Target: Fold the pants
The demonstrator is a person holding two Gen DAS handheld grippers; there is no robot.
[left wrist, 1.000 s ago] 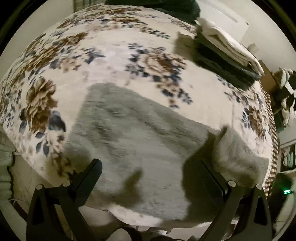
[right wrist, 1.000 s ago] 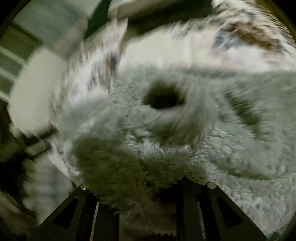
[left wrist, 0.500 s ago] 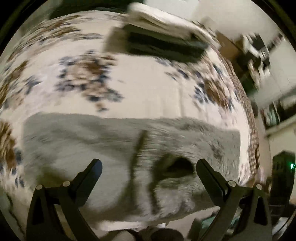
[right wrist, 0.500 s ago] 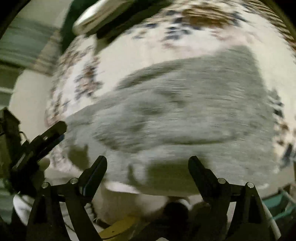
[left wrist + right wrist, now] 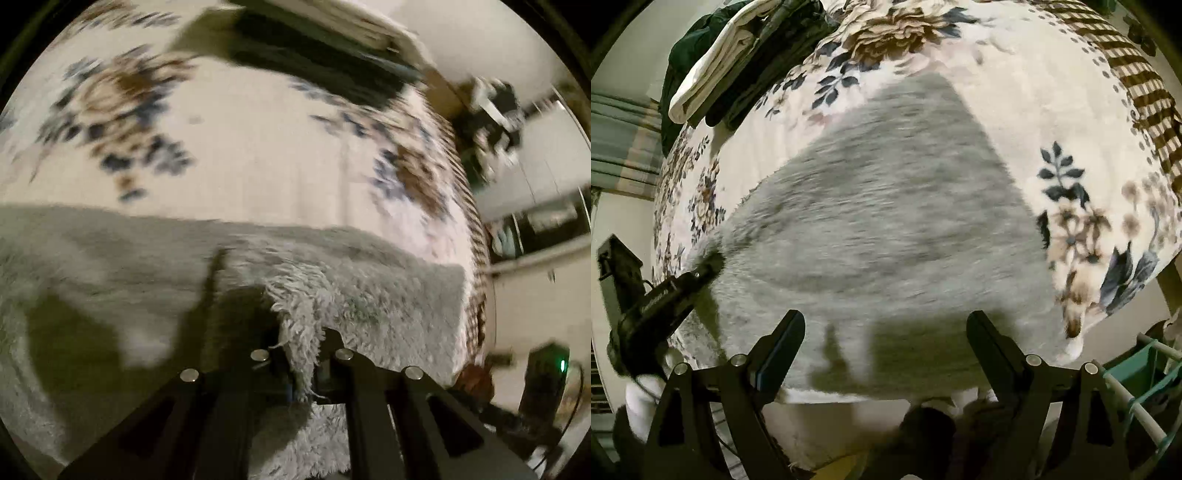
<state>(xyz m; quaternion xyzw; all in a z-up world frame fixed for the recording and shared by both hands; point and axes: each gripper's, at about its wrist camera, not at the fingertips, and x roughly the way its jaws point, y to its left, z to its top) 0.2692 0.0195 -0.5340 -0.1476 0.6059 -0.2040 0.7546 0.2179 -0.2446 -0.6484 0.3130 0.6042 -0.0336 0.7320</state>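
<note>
Pants [image 5: 886,229] were lying flat on the floral blanket [image 5: 1052,110], a fuzzy grey pair spread out ahead of both grippers and taking up most of the near edge of the bed. The left gripper [image 5: 300,354] had its jaws pinched narrow on a shaggy edge of the fabric, with a tuft poking up right between the fingertips, so I'd call this the pick-up for the next fold. In the right wrist view you could also see it biting the corner of the pants off to the left. The right gripper [image 5: 886,343] was spread wide with nothing in it, hovering over the near hem. The left view was pretty smeared, so I couldn't say for sure whether that edge was the waistband or a leg cuff. My guess for the next move: the right one needs to drop and close on the near edge in front of it, then both lift together and carry the fabric across without letting it bunch. A stack of folded clothes [image 5: 713,62] sat at the far side, well apart.
</note>
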